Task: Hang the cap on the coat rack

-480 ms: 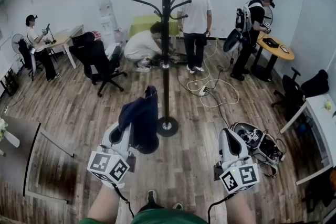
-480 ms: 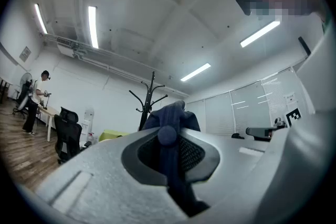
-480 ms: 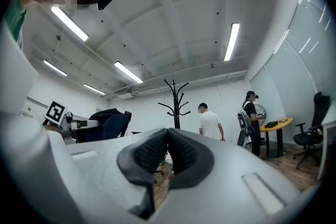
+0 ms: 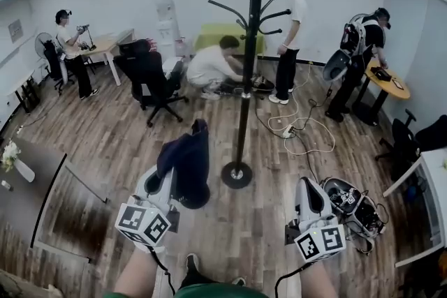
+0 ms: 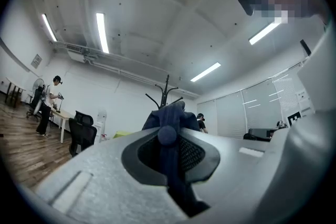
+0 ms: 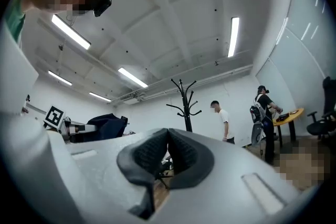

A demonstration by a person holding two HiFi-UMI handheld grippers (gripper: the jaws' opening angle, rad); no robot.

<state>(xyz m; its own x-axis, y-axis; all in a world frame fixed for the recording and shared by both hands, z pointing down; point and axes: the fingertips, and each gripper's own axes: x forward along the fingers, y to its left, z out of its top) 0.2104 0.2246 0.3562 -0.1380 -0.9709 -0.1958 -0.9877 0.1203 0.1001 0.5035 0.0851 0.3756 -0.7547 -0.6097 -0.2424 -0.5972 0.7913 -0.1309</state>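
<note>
- Low in the head view, the left gripper (image 4: 167,181) and the right gripper (image 4: 308,186) both reach forward over a wooden floor (image 4: 105,143).
- The left one has a dark blue cap (image 4: 187,160) pinched in its tips; the cap stands up above the jaws, short of the rack and to its left.
- A black coat rack (image 4: 248,66) stands ahead on a round base, between the two grippers, its hooks bare.
- The right gripper holds nothing; a bag (image 4: 349,202) lies on the floor just to its right.
- Farther back are a black office chair (image 4: 150,77), a crouching person (image 4: 213,66), a standing person (image 4: 290,38) and loose white cables (image 4: 304,129).
- Looking along the left gripper (image 5: 170,152) in its own view, the jaws are closed tight on the cap (image 5: 170,120); the fabric is squeezed between the pads and bunches above them.
- The top of the coat rack (image 5: 166,94) rises just behind the cap.
- Looking along the right gripper (image 6: 168,149) in its own view, the pads meet with nothing between them.
- The coat rack (image 6: 185,99) stands beyond the jaws, and the cap (image 6: 107,126) shows at the left.
</note>
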